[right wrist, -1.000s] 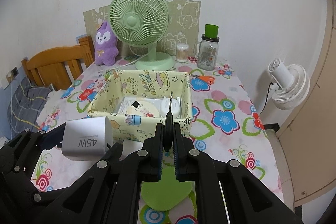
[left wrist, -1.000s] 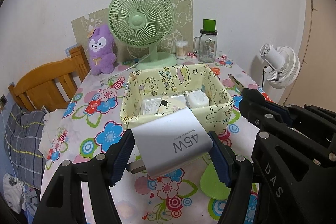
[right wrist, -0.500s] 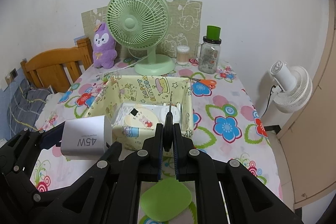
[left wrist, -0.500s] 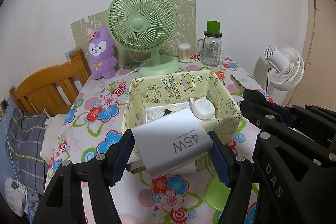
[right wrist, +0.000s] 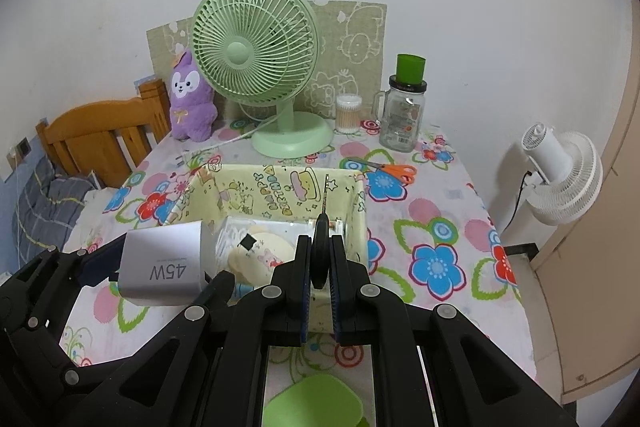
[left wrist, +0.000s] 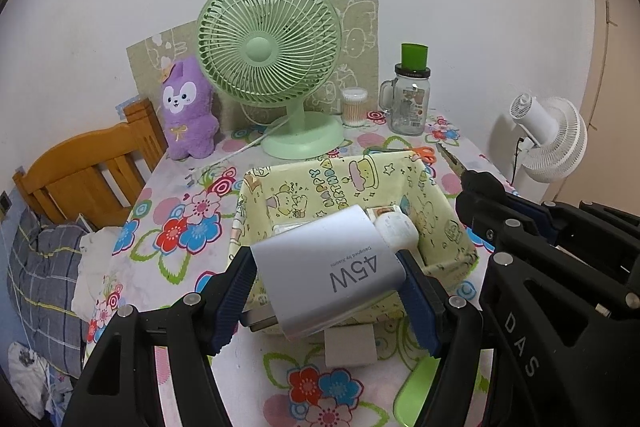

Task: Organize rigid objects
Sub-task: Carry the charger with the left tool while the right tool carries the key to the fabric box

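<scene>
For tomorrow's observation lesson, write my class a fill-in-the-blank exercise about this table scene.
1. The left gripper holds a white charger marked ____.
2. The storage box is printed with the words "Happy ____".
3. The scissors have ____ handles.
4. The plush toy beside the green fan is ____.

Missing words: 45W; Birthday; orange; purple

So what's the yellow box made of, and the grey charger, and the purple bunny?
The yellow box looks like printed cloth: its walls sag and crease. The grey charger seems to be smooth matte plastic, with an even sheen and rounded edges. The purple bunny looks like fuzzy plush.
</scene>
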`<state>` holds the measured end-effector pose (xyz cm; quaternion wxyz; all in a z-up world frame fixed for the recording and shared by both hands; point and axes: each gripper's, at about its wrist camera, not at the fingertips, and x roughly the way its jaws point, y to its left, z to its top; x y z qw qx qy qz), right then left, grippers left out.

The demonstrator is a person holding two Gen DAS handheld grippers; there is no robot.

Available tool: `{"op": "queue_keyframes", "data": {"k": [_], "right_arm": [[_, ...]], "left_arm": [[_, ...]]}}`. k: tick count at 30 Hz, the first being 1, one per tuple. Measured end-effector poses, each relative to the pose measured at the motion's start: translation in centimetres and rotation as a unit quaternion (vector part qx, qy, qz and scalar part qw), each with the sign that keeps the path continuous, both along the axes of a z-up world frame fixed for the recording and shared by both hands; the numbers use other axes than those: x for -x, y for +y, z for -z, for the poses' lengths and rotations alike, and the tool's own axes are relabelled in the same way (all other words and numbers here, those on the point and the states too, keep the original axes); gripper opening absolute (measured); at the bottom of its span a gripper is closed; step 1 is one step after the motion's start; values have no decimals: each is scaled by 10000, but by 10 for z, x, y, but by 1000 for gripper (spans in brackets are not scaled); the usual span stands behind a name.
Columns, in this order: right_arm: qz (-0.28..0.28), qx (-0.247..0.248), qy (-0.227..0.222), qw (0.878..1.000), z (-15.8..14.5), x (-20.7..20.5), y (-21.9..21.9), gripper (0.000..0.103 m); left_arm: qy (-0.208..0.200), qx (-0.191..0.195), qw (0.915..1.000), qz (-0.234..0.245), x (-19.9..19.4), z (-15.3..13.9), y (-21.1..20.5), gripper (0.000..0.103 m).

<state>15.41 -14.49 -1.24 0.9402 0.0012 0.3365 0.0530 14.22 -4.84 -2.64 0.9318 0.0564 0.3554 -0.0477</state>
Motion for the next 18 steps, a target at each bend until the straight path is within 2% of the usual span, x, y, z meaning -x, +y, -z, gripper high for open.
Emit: {"op": "queue_keyframes", "data": {"k": [18], "right_arm": [[-156,-153,246,9995,17,-58,1,11]], "left_arm": [[134,43,9999,-18,-54,16,1,72]]}}
